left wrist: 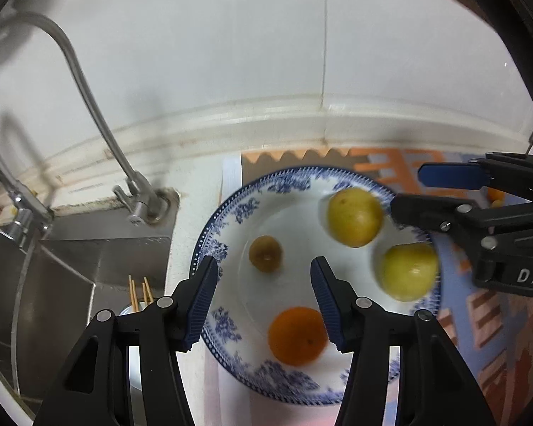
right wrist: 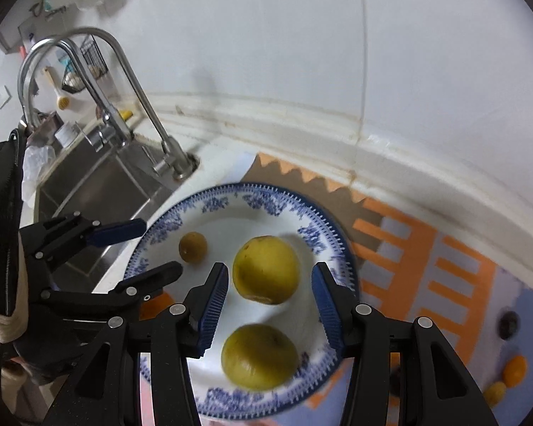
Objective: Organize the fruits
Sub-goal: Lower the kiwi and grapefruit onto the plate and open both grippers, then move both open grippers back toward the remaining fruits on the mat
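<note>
Both tongs, left (left wrist: 264, 296) and right (right wrist: 270, 300), hang half open, holding nothing; 3 loose fruits (right wrist: 513, 369) lie nearer right tongs.

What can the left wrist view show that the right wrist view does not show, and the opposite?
Only the left wrist view shows the orange fruit whole, and sticks in the sink. Only the right wrist view shows loose fruits on the patterned mat and a second faucet. Both show the blue-patterned plate with two yellow-green fruits and a small brownish fruit, both open grippers, and the sink.
</note>
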Demonstrator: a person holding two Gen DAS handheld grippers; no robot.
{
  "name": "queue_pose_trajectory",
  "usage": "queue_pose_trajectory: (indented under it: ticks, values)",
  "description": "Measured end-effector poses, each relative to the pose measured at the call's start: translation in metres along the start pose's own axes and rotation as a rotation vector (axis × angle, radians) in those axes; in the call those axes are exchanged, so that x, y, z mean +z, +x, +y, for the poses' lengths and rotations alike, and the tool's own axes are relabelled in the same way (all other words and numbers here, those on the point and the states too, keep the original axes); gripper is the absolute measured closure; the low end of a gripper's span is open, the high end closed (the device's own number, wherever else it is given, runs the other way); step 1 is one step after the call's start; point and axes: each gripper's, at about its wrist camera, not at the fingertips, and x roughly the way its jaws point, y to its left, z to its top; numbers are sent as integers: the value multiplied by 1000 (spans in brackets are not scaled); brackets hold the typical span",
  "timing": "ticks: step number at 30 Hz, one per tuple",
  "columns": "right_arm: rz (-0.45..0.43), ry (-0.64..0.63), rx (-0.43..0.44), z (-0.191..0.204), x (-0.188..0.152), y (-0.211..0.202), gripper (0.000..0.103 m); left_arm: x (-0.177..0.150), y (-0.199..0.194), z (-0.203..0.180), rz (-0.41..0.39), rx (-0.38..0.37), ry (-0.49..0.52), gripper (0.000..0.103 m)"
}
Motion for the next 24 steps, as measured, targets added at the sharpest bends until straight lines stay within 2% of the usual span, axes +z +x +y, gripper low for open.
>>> queue_pose_trajectory:
  ticks: [5,8,10,13,19,24]
  values:
    - [-122,12,-75,3,-13,-55,51,-6,-43,-18,-100,-32,-9,46]
    - [-200,30,-111,2,-24,-90,43,-8,-65,-32,-161,-49,6,42]
    - [-248,41,-139,1,-32,-112,43,-9,-78,-41,-191,-63,13,41]
    - [-298,71,-191,-3,-46,-139,35,-11,-93,-55,-221,-98,22,41]
    - [-340,153,-276,-20,-75,-175,30,-11,-105,-86,-247,-130,87,38]
    - [-341,218,-327,-36,-96,-186,29,-11,-99,-108,-240,-157,152,38]
